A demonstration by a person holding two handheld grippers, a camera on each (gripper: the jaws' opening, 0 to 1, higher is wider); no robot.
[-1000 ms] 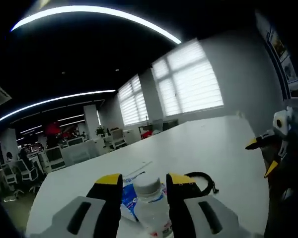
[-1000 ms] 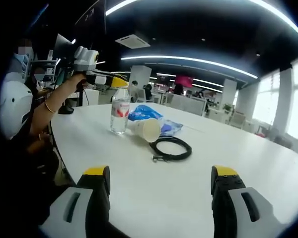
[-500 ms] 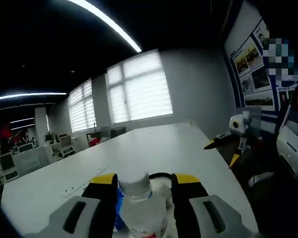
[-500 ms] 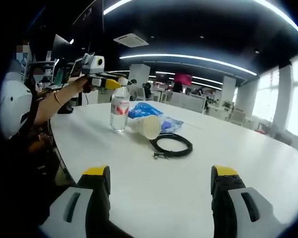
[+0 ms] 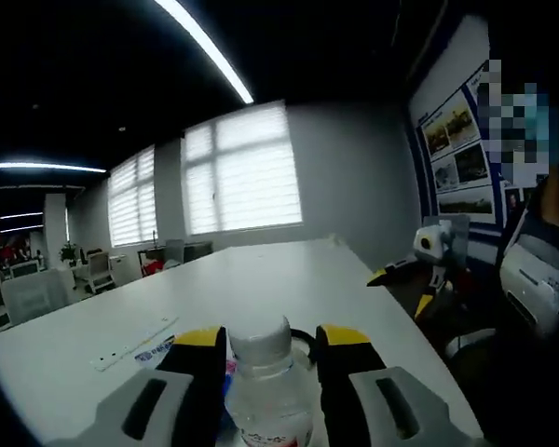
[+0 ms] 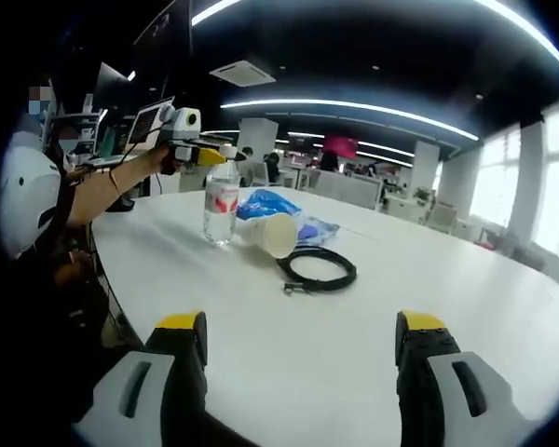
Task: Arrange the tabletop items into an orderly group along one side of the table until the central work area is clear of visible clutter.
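Observation:
A clear water bottle with a white cap and red label stands upright near the table's left edge. My left gripper is shut on the bottle near its top; the cap rises between the yellow-tipped jaws of the left gripper. Beside the bottle a paper cup lies on its side against a blue packet. A coiled black cable rests in front of them. My right gripper is open over bare table, well short of these items, and the right gripper also appears at the table's edge.
The white table stretches wide to the right. A person's arm reaches in from the left edge. A thin white strip lies on the table. Office desks and chairs stand behind; posters hang on the wall.
The left gripper view has swung right, from the office toward the poster wall, with the bottle staying between its jaws. The right gripper has hardly moved.

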